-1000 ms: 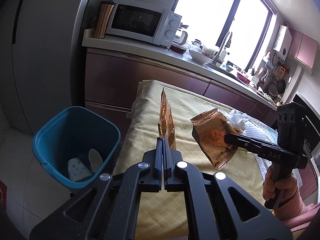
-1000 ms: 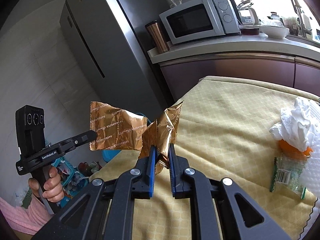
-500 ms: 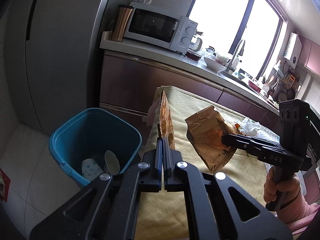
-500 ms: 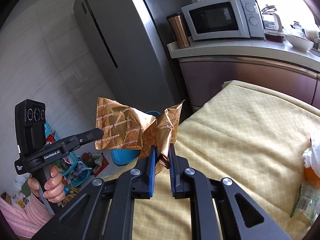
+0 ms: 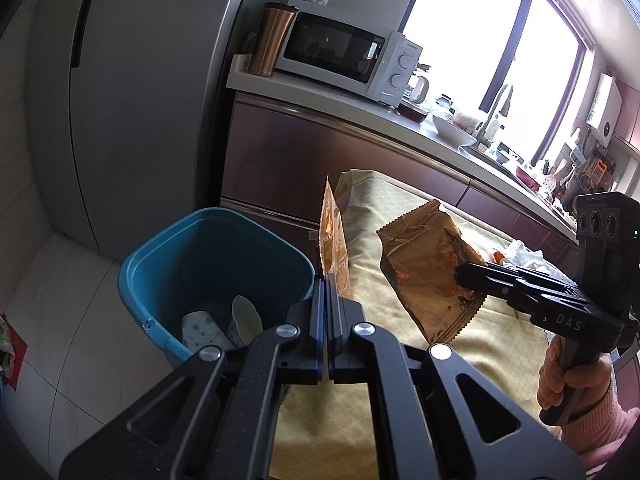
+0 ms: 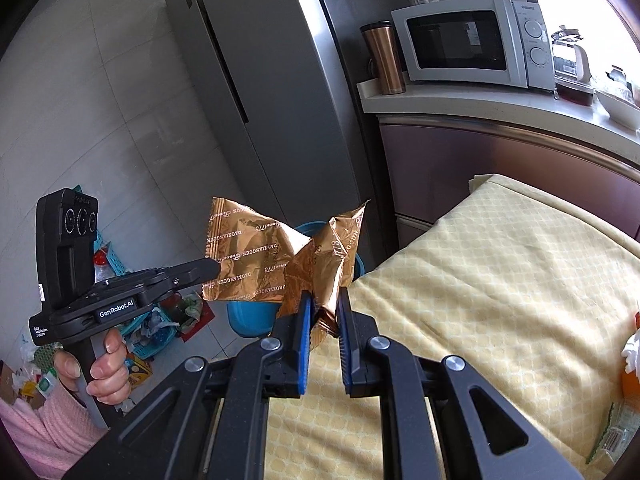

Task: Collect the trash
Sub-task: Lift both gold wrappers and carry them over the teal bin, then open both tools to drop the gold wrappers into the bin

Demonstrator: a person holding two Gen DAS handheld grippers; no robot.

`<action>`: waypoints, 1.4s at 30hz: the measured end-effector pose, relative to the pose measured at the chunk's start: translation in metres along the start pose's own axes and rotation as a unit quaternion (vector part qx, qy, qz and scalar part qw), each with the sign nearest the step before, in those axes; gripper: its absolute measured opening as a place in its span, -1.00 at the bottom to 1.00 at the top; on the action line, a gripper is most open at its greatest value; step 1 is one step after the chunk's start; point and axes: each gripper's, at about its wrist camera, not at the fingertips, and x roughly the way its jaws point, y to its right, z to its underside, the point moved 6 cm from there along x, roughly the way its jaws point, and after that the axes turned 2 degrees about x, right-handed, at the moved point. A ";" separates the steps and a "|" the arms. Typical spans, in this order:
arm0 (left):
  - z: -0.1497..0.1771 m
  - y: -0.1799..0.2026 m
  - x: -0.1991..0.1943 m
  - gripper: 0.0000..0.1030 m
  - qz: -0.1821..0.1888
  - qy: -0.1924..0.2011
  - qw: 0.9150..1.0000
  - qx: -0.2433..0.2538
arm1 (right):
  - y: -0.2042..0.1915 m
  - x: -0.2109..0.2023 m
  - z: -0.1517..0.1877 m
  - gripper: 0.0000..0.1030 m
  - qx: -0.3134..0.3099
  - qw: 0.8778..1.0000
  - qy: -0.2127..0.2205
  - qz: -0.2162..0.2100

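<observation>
Inside blue bin [image 5: 160, 264], btm: crumpled paper cup [image 5: 204, 330] w/ white scrap [image 5: 245, 318].

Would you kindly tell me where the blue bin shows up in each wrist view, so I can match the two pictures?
Left wrist view: the bin stands lower left of centre on the floor, beside the table's end, open top in full view.
Right wrist view: the bin is at centre, mostly hidden behind the two gold wrappers.
Shared landmark: the microwave on the counter.

A white microwave [image 5: 344, 54] stood on the counter [image 5: 432, 140], a copper tumbler [image 5: 274, 40] just beside it, next to a grey refrigerator [image 6: 256, 80].
</observation>
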 end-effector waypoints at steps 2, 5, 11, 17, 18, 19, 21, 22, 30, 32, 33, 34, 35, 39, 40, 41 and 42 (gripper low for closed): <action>0.002 0.001 0.000 -0.97 -0.003 -0.001 1.000 -0.001 | -0.001 0.003 -0.001 -0.78 -0.002 1.000 -0.003 -0.001; 0.002 -0.003 0.004 -0.97 -0.010 -0.005 1.000 -0.004 | -0.004 0.006 -0.002 -0.78 -0.004 1.000 -0.007 -0.003; 0.004 -0.013 0.011 -0.97 -0.025 -0.013 1.000 -0.012 | -0.009 0.019 -0.006 -0.78 -0.012 1.000 -0.017 -0.009; 0.004 -0.022 0.018 -0.97 -0.041 -0.019 0.999 -0.016 | -0.016 0.035 -0.011 -0.78 -0.018 0.999 -0.031 -0.015; 0.005 -0.023 0.018 -0.97 -0.042 -0.019 0.999 -0.017 | -0.017 0.038 -0.012 -0.78 -0.021 0.999 -0.034 -0.015; 0.005 -0.025 0.019 -0.97 -0.044 -0.020 0.999 -0.018 | -0.018 0.040 -0.012 -0.78 -0.023 0.999 -0.037 -0.015; 0.005 -0.028 0.020 -0.97 -0.048 -0.020 0.998 -0.020 | -0.019 0.045 -0.013 -0.78 -0.024 0.999 -0.041 -0.014; 0.005 -0.030 0.020 -0.97 -0.050 -0.021 0.998 -0.020 | -0.019 0.048 -0.014 -0.78 -0.024 0.999 -0.044 -0.015; 0.006 -0.043 0.026 -0.97 -0.063 -0.024 0.997 -0.027 | -0.021 0.072 -0.018 -0.78 -0.023 0.998 -0.064 -0.012; 0.006 -0.046 0.028 -0.97 -0.068 -0.026 0.997 -0.028 | -0.021 0.080 -0.020 -0.78 -0.022 0.997 -0.069 -0.011; 0.006 -0.048 0.029 -0.97 -0.071 -0.026 0.997 -0.029 | -0.021 0.083 -0.019 -0.78 -0.023 0.997 -0.071 -0.010; 0.006 -0.049 0.030 -0.97 -0.073 -0.027 0.997 -0.030 | -0.021 0.086 -0.019 -0.78 -0.023 0.997 -0.074 -0.011; 0.007 -0.052 0.032 -0.97 -0.076 -0.029 0.996 -0.031 | -0.022 0.090 -0.020 -0.78 -0.022 0.997 -0.077 -0.011; 0.010 -0.060 0.038 -0.97 -0.084 -0.036 0.995 -0.037 | -0.023 0.105 -0.019 -0.78 -0.021 0.996 -0.090 -0.007; 0.010 -0.062 0.040 -0.97 -0.085 -0.038 0.995 -0.038 | -0.023 0.108 -0.019 -0.78 -0.020 0.995 -0.093 -0.007; 0.011 -0.064 0.042 -0.97 -0.087 -0.040 0.995 -0.040 | -0.023 0.111 -0.019 -0.78 -0.019 0.995 -0.095 -0.006; 0.013 -0.066 0.044 -0.97 -0.088 -0.041 0.994 -0.042 | -0.023 0.115 -0.020 -0.78 -0.019 0.995 -0.098 -0.005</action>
